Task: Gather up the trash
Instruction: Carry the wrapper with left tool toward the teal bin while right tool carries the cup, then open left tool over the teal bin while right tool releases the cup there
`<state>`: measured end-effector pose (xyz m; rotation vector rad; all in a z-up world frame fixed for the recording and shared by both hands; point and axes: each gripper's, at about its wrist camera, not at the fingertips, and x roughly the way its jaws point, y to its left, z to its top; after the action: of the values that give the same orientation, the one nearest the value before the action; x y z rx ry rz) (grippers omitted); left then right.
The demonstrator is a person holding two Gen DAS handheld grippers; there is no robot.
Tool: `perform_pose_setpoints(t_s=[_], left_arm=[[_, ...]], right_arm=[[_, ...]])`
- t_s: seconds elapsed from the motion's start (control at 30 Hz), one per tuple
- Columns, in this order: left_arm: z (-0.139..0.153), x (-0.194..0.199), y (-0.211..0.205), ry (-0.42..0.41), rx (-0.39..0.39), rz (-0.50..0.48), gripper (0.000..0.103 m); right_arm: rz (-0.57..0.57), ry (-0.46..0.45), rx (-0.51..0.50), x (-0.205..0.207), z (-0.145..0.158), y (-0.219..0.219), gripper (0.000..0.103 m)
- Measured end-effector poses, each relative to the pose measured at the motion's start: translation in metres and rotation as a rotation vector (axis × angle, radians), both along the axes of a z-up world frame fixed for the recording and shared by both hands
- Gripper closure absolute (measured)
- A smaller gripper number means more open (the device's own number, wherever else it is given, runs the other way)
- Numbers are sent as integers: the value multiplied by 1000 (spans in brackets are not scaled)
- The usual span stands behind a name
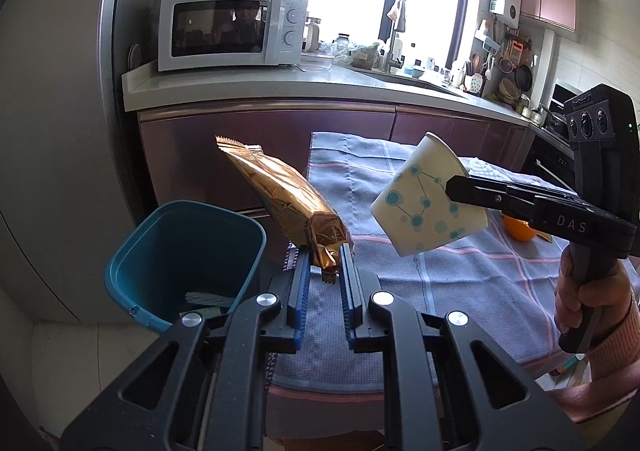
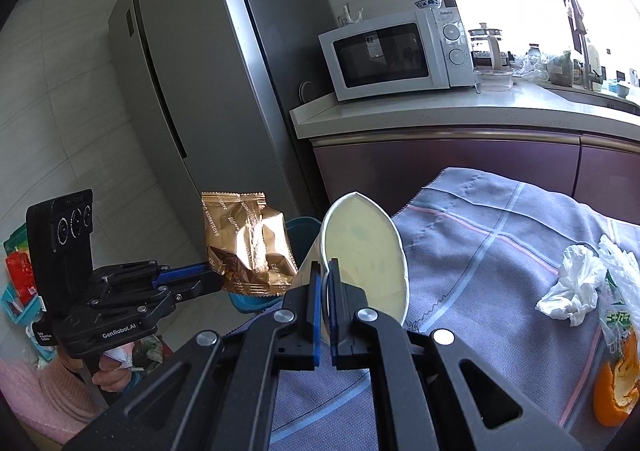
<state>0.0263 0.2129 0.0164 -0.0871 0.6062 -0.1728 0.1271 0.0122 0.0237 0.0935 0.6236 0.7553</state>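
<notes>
My left gripper is shut on the lower end of a gold foil snack wrapper, which sticks up and to the left, beside the rim of a teal trash bin. Some white scraps lie in the bin's bottom. In the right wrist view the same wrapper hangs from the left gripper, with the bin mostly hidden behind it. My right gripper is shut on the rim of a white paper cup with teal dots, tilted on its side; the cup shows again in the left wrist view, pinched by the right gripper.
A blue-grey checked cloth covers the table. On it lie a crumpled white tissue, a plastic wrapper and orange peel. Behind stand a counter with a microwave and a grey fridge.
</notes>
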Motion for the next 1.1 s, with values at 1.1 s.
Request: perform_pose_setpoints(t_s=[1.1], left_arm=[[-31, 23, 81, 73, -5, 205, 88]], right_arm=[[146, 77, -66, 63, -18, 115, 101]])
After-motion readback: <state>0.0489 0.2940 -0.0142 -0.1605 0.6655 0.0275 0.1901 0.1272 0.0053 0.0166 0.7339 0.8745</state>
